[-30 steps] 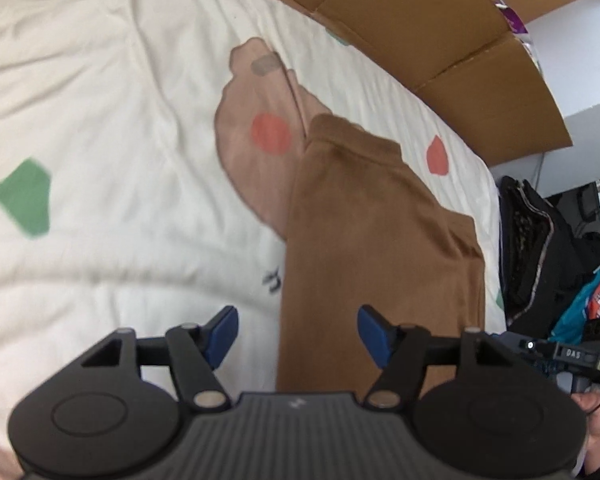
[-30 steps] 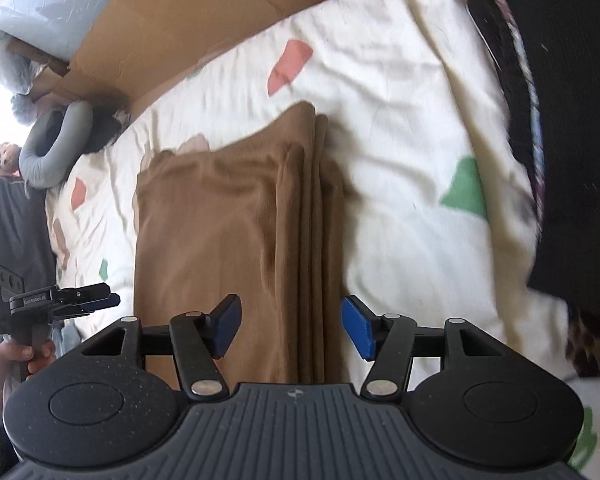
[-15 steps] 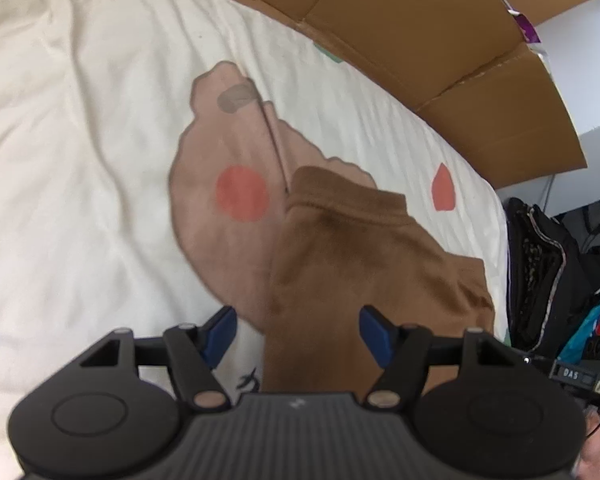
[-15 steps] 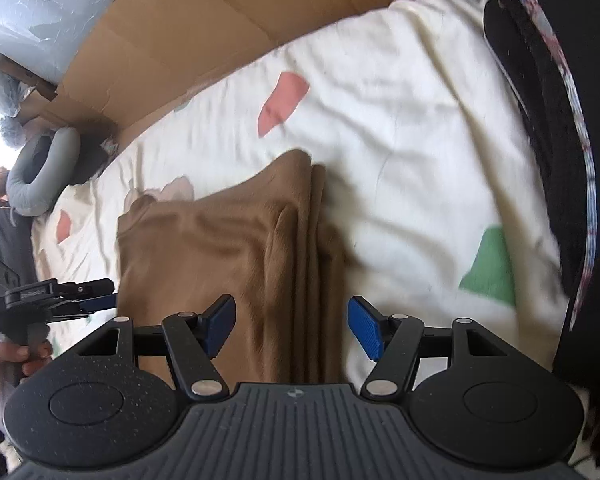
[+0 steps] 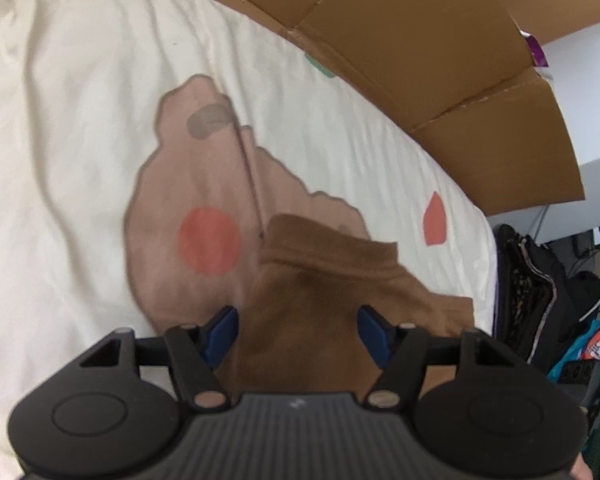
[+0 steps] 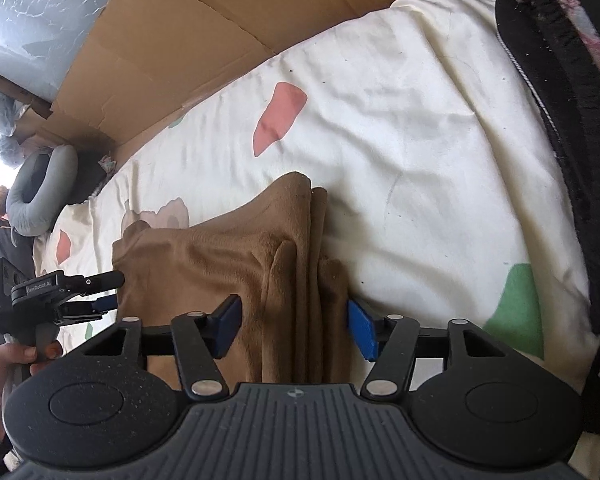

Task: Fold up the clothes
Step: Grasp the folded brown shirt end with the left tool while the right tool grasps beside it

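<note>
A folded brown garment (image 5: pixel 320 300) lies on a white bedsheet (image 5: pixel 80 120) printed with coloured shapes. My left gripper (image 5: pixel 298 334) hangs low over the garment's near left part. Its jaws are closing with brown fabric between the blue pads, which stand apart. In the right wrist view the same garment (image 6: pixel 220 256) shows its stacked folded edges on the right. My right gripper (image 6: pixel 294 328) straddles those edges. Its jaws are closing too, and the cloth wrinkles between the pads. The left gripper (image 6: pixel 114 290) shows at the garment's left edge, held by a hand (image 6: pixel 4 364).
Cardboard sheets (image 5: pixel 420 40) stand along the bed's far side. Dark clothing (image 6: pixel 560 80) is piled along the right edge of the bed. A grey neck pillow (image 6: pixel 40 188) lies at the far left. Bags and clothes (image 5: pixel 532 280) sit beyond the bed.
Both grippers moved forward along the garment and lower toward it. Both pairs of jaws have narrowed around the brown fabric, which now wrinkles more between the right pads.
</note>
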Action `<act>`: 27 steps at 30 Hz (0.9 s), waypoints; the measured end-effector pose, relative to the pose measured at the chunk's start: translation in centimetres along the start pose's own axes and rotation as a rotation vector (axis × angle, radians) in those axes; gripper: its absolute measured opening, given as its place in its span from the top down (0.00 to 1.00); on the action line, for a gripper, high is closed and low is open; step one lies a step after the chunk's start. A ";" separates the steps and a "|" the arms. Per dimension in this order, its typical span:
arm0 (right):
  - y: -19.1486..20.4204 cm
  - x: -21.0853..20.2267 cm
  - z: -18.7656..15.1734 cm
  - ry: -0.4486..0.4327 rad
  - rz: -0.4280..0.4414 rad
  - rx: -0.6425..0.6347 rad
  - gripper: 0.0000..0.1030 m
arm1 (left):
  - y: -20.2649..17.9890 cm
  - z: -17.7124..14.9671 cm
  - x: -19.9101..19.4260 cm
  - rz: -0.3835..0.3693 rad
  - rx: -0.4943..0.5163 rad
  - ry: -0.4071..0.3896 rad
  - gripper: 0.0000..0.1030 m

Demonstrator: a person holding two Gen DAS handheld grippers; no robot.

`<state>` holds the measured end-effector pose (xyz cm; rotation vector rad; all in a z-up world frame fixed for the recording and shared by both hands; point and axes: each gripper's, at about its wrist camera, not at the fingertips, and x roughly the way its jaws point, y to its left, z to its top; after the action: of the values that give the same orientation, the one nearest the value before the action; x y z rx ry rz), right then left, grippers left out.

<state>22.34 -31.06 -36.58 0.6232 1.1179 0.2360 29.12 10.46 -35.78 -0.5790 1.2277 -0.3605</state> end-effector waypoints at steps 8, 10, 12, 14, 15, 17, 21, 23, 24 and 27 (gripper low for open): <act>-0.4 -0.6 0.6 -0.021 0.012 0.015 0.68 | -0.6 0.1 0.2 -0.041 0.029 -0.009 0.62; -0.7 -0.5 0.6 -0.015 0.010 0.034 0.66 | -0.1 0.1 0.2 -0.047 0.010 -0.002 0.57; -1.1 -0.2 0.6 -0.005 0.007 0.051 0.60 | 0.5 0.0 0.1 -0.047 -0.016 0.002 0.49; -1.2 -0.2 0.5 0.001 0.011 0.052 0.54 | 0.9 0.0 0.1 -0.042 -0.025 0.008 0.47; -1.2 -0.2 0.5 0.003 0.010 0.046 0.52 | 1.1 -0.1 0.1 -0.042 -0.028 0.011 0.47; -1.3 -0.3 0.3 0.006 0.014 0.037 0.52 | 1.5 -0.1 0.1 -0.046 -0.037 0.015 0.47; -1.6 0.1 0.1 0.013 0.027 0.030 0.52 | 2.2 -0.1 0.2 -0.067 -0.053 0.007 0.47; -1.5 0.5 0.2 0.016 0.033 0.017 0.52 | 2.2 -0.1 0.3 -0.075 -0.050 0.003 0.47; -1.4 0.6 0.3 0.017 0.036 0.014 0.52 | 2.3 -0.1 0.3 -0.078 -0.049 0.002 0.47; -1.1 0.9 0.6 0.017 0.047 0.014 0.51 | 2.4 0.0 0.3 -0.090 -0.052 0.003 0.48</act>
<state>23.08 -31.74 -37.76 0.6614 1.1225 0.2743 29.07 12.22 -37.47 -0.6800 1.2197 -0.4057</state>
